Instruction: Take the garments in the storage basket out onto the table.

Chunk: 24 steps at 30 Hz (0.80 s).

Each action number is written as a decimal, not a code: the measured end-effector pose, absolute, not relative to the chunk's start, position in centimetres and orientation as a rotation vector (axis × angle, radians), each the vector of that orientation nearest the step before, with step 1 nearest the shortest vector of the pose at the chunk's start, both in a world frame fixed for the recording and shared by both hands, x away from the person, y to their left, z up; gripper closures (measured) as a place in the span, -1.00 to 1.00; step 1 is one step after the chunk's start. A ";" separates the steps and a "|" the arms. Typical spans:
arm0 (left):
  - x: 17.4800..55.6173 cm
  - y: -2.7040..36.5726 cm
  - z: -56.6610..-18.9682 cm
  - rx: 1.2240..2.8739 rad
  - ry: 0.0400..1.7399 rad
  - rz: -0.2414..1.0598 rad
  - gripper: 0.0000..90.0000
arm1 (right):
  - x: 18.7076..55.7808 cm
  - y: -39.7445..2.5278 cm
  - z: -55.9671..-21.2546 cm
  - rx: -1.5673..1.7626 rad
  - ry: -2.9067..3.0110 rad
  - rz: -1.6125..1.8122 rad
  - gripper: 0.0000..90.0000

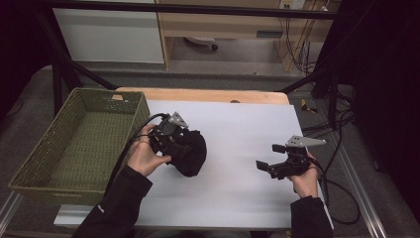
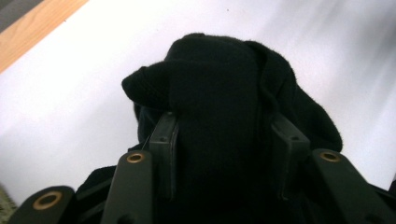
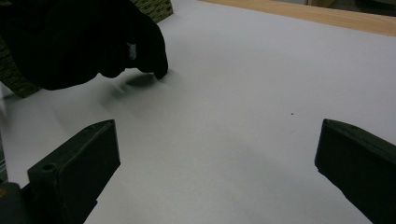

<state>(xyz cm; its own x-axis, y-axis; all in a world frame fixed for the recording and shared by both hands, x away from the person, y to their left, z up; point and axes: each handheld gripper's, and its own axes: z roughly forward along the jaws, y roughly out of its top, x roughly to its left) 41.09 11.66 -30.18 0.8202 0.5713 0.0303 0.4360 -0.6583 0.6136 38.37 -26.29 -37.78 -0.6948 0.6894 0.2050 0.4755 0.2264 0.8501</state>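
White desk (image 1: 237,193): left gripper (image 1: 184,147) clamped on black fleece garment (image 1: 195,156); left gripper view shows jaws pinching a fold. Right gripper (image 1: 270,157) spread apart, empty; high view shows green wicker basket (image 1: 37,157) at left.

I'm seeing a wide open stretch of white table surface (image 1: 237,134) running across the middle of the high view, between the black cloth bundle (image 1: 190,151) at centre-left and my right gripper (image 1: 270,158) at lower right, so nothing is blocking a pass there. The green woven basket (image 1: 74,144) is walling off the left of the frame, its near rim standing just beside my left gripper (image 1: 171,139). In the right gripper view, bare white surface is lying between the spread jaws, with the cloth hanging at the upper left.
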 end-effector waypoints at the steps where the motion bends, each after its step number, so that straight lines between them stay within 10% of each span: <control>1: 41.1 11.6 -30.4 2.395 0.738 0.292 0.18 | 38.4 -26.3 -37.8 1.105 2.282 1.459 -0.98; 24: 41.1 9.8 -35.0 2.441 0.751 0.231 0.04 | 38.4 -26.3 -37.8 1.104 2.282 1.459 -0.98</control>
<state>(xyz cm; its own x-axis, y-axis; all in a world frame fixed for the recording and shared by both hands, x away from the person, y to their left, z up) 41.14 9.81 -35.03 0.8274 0.5615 -0.0024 0.4632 -0.6801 0.5682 38.37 -26.28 -37.79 -0.6949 0.6894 0.2046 0.4749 0.2263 0.8505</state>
